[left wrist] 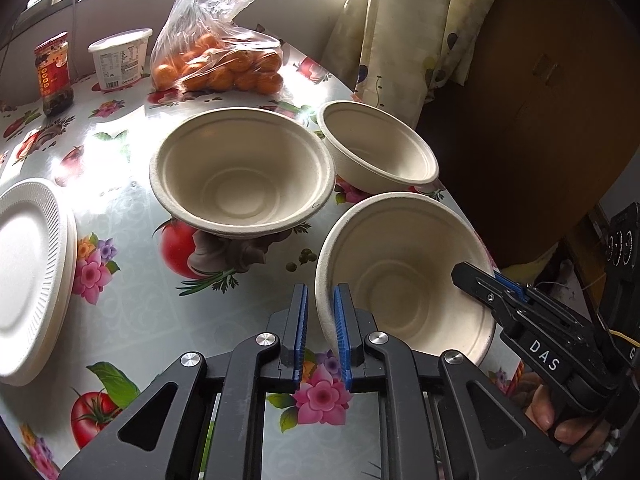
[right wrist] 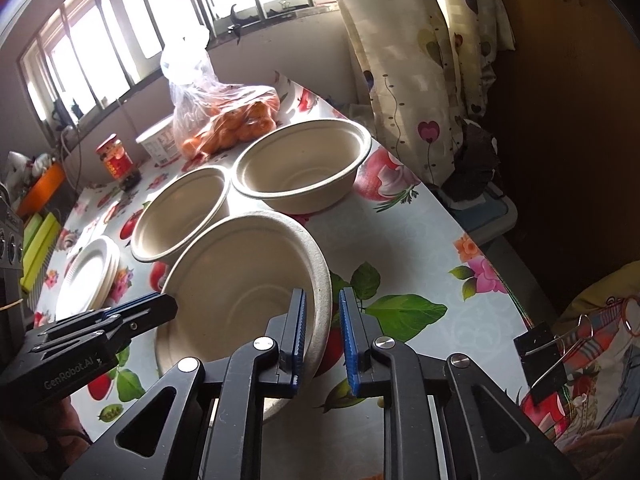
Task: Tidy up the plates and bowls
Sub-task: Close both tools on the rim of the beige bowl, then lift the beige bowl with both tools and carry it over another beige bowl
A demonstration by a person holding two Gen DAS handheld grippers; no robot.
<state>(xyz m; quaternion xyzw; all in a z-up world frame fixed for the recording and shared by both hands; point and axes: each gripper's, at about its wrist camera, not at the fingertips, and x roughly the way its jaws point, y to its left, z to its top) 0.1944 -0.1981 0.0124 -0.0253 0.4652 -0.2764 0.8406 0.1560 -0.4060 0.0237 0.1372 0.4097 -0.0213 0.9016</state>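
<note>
Three beige pulp bowls stand on the flowered table. The near bowl is tilted and sits between both grippers. My left gripper straddles its left rim with a small gap each side. My right gripper straddles its right rim, also slightly open; it shows in the left wrist view too. A middle bowl and a far bowl stand behind. A stack of white plates lies at the left.
A bag of oranges, a white tub and a red-labelled jar stand at the back. The table edge runs along the right, with a curtain and dark furniture beyond.
</note>
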